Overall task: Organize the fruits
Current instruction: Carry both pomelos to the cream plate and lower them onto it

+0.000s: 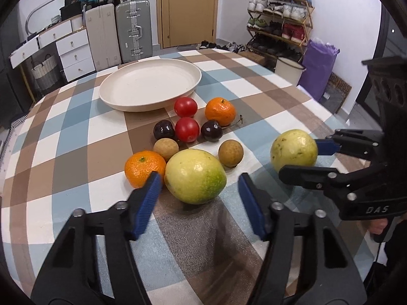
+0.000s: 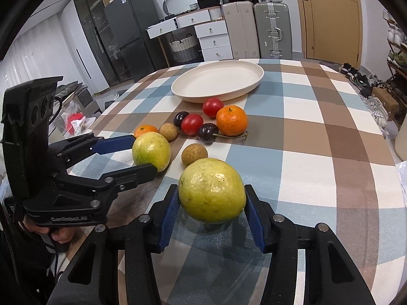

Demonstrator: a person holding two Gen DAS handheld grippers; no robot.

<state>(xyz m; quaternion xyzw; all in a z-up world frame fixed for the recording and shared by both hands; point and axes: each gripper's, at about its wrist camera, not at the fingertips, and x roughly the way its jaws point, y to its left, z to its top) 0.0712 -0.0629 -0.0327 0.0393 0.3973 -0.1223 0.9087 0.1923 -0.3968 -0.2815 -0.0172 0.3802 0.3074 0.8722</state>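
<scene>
An empty cream plate (image 1: pixel 150 84) sits on a checked table (image 1: pixel 254 91). Just before it, loose fruit clusters. The right gripper (image 2: pixel 211 211) pinches one guava (image 2: pixel 212 190); the left gripper's (image 1: pixel 201 190) spread jaws flank another guava (image 1: pixel 195 176).

We saw two yellow-green guavas (image 2: pixel 212 190) (image 1: pixel 195 176) nearest, with mandarins (image 1: pixel 220 111), red tomatoes (image 1: pixel 185 106), dark plums (image 1: pixel 212 130) and brown longans (image 1: pixel 230 153) clustered before an empty cream plate (image 1: pixel 122 101).
</scene>
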